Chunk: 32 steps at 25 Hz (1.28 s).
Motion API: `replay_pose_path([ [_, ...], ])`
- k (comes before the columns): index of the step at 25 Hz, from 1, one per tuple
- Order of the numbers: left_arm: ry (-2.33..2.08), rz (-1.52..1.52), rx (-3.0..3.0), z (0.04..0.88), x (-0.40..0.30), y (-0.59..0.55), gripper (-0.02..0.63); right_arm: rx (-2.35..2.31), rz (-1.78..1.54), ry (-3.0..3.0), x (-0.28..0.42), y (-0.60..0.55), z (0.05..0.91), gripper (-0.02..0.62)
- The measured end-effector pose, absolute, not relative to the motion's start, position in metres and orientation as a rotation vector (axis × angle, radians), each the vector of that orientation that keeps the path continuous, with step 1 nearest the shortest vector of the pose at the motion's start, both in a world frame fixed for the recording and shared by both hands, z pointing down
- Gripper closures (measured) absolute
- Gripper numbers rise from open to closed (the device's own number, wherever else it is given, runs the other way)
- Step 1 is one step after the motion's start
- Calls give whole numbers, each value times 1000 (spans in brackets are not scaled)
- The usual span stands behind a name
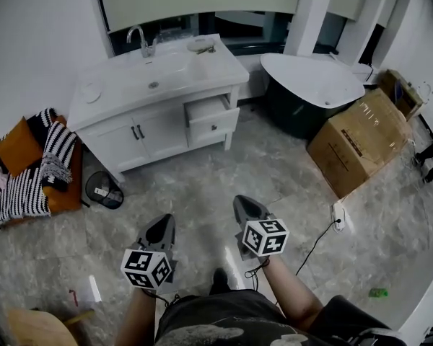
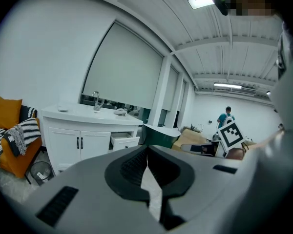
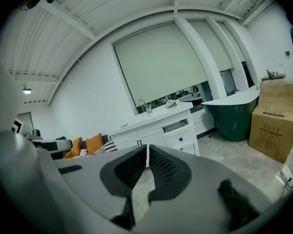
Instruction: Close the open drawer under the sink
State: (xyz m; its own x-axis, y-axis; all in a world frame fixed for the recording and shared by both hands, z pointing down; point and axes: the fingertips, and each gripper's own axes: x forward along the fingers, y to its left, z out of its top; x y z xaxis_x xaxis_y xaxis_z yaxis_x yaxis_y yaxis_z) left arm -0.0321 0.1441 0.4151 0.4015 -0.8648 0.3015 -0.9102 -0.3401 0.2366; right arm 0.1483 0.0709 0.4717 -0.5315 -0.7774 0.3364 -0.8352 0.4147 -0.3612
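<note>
- Grey marbled floor (image 1: 202, 186): white sink cabinet (image 1: 151, 132), dark bathtub (image 1: 310, 85) and cardboard box (image 1: 361, 139) stand on it.
- Wire bin (image 1: 105, 190) just beside the cabinet; power strip (image 1: 339, 215) near the box.

Free floor (image 1: 216, 175) before drawer (image 1: 212, 120)

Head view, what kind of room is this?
Probably a bathroom, perhaps a staged or unfinished one: a white sink vanity with a faucet, a freestanding bathtub beside it, and a cardboard box nearby.

Left hand-held gripper (image 1: 164, 222) and right hand-held gripper (image 1: 243, 202): jaws apparently together.
</note>
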Motion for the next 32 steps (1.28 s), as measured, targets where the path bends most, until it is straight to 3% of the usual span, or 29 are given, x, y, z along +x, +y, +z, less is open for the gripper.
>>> replay_pose_path([
  [14,-1575,213,2284,418,-44,96,591,1426,793,-2517,145,40,483,566],
  [32,-1378,185,2330,452,-104,-78,591,1605,813,-2328,97,-97,504,566],
])
